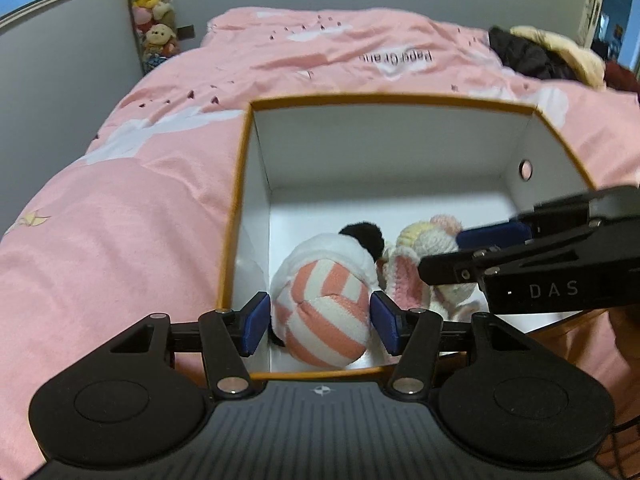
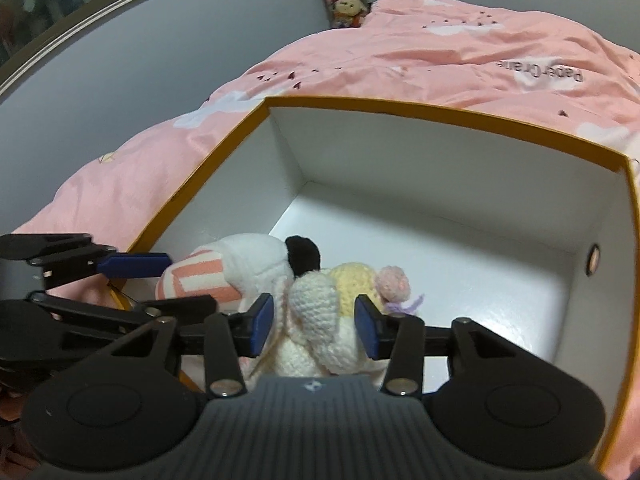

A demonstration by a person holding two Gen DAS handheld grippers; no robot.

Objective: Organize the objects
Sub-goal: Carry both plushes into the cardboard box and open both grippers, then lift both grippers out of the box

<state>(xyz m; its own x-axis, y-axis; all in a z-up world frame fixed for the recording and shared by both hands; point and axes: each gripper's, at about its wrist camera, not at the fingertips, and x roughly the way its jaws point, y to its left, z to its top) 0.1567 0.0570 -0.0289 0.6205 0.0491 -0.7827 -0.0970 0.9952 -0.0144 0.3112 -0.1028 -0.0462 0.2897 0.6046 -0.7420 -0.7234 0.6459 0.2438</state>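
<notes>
An orange-rimmed box (image 1: pixel 380 98) with a white inside sits on the bed. On its floor near the front wall lie a white plush with pink stripes and a black ear (image 1: pixel 328 320) and a crocheted cream, yellow and pink toy (image 1: pixel 424 240). My left gripper (image 1: pixel 320 322) is open, its blue pads flanking the striped plush without squeezing it. My right gripper (image 2: pixel 314 324) is open around the crocheted toy (image 2: pixel 316 308), with a gap at the right pad. Each gripper shows in the other's view: the right gripper (image 1: pixel 440 254) and the left gripper (image 2: pixel 192 282).
The box (image 2: pixel 440 114) rests on a pink duvet (image 1: pixel 120 220) covering the bed. A grey wall runs along the left side. Stacked stuffed toys (image 1: pixel 154 20) fill the far corner. Dark and beige clothing (image 1: pixel 528 56) lies at the far right of the bed.
</notes>
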